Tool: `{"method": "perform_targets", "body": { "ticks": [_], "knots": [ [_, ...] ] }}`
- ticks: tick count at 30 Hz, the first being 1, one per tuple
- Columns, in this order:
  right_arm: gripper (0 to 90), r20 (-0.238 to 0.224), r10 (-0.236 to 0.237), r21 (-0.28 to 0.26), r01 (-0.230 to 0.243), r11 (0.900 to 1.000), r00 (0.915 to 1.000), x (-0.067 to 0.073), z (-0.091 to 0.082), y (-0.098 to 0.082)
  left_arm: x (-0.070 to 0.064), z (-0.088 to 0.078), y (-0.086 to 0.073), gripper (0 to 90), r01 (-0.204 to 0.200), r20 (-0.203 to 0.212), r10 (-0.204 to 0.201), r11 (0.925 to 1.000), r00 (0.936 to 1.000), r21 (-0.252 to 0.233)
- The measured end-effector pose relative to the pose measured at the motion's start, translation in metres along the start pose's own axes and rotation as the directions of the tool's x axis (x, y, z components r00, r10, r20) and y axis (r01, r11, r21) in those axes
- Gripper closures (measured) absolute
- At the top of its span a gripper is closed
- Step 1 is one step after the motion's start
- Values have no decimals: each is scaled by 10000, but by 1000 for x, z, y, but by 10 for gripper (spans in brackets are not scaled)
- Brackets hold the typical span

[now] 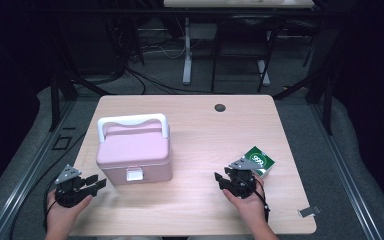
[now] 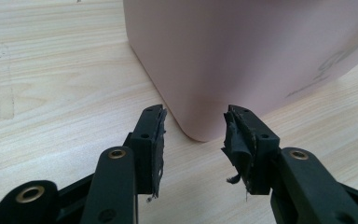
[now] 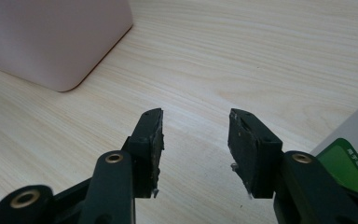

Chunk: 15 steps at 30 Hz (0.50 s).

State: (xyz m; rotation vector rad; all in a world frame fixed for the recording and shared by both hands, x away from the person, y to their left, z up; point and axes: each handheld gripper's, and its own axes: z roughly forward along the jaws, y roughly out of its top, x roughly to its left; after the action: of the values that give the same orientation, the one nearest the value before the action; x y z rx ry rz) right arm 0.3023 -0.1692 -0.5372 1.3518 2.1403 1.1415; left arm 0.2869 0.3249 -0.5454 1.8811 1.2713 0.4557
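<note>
A pink lidded box [image 1: 134, 152] with a white handle [image 1: 132, 122] and a white front latch [image 1: 134, 174] stands on the left half of the wooden table [image 1: 205, 125]. My left gripper [image 1: 99, 183] rests near the table's front left corner, open and empty, its jaws pointing at the box's near left corner [image 2: 200, 126]. My right gripper [image 1: 221, 179] sits at the front right, open with nothing between its fingers. A green and white carton [image 1: 258, 161] lies just behind and to the right of it, seen at the edge of the right gripper view as the carton [image 3: 354, 158].
A dark round cable hole [image 1: 220, 107] sits near the table's far edge. A small metal clip [image 1: 309, 211] lies at the front right corner. Bare wood stretches between the box and the carton. Desk legs and cables stand beyond the table.
</note>
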Motion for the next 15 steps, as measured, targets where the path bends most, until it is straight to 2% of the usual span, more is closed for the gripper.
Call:
{"method": "perform_targets", "body": {
  "ticks": [5, 9, 12, 15],
  "knots": [
    [563, 7, -278, -122, 278, 9995, 9996, 5, -2, 3, 2, -3, 3, 572, 174, -11, -174, 9998, 9998, -138],
    [573, 81, -326, -185, 328, 9993, 9994, 7, -3, 6, 5, -3, 10, 597, 211, -3, -211, 9994, 9998, -266],
    [597, -75, -292, -181, 291, 9994, 9995, 9, -3, 12, 6, -4, 18, 625, 274, -281, -285, 9990, 9992, -359],
    [612, -158, -283, -135, 281, 9995, 9995, 10, 0, 18, 8, -5, 22, 636, 408, -179, -416, 9982, 9990, -441]
  ]
}}
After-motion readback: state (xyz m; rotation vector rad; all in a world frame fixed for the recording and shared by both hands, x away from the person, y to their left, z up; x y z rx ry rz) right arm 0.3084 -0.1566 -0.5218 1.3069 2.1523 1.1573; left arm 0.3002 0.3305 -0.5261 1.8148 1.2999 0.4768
